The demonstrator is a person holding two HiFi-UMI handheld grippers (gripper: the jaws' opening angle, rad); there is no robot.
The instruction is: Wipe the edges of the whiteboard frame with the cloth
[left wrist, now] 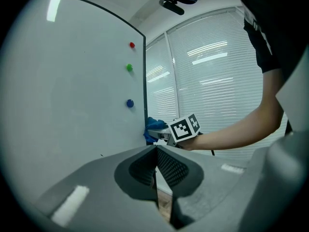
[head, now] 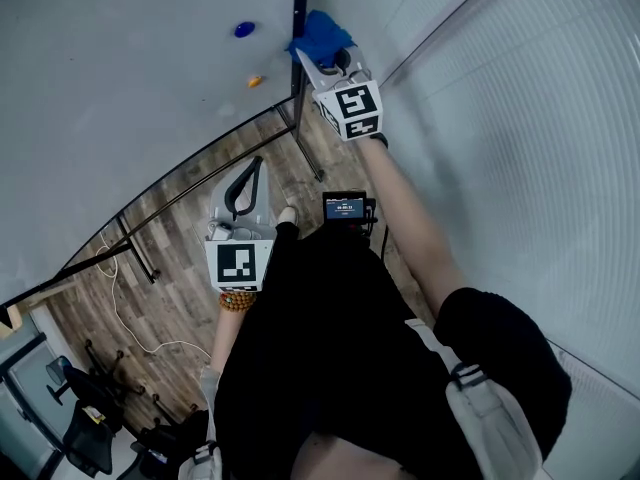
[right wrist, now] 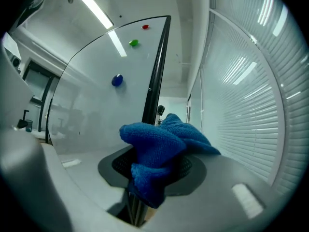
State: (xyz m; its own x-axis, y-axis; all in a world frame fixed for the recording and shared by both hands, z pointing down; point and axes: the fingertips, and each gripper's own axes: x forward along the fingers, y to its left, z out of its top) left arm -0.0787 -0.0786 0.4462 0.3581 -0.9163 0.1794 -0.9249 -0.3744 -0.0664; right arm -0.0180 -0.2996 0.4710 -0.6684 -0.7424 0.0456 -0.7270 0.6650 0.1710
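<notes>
Pinching a bunched fold of the blue cloth (right wrist: 159, 149), the right gripper (head: 325, 63) has its jaws closed on the fabric, and most of the cloth bulges loose in front of them. The cloth appears to press against the dark vertical side edge of the whiteboard frame (right wrist: 157, 66), lower on that edge than the blue magnet (right wrist: 117, 80) that sits just inside the frame on the board face. The left gripper (left wrist: 155, 166) hangs lower and well apart from the frame, with its jaws together and nothing between them. The likely risk is friction. A drag along the frame could tug the loosely bunched cloth out of the jaws, or let bare jaw tips scrape the edge. Drifting inward from the frame could knock the magnet.
</notes>
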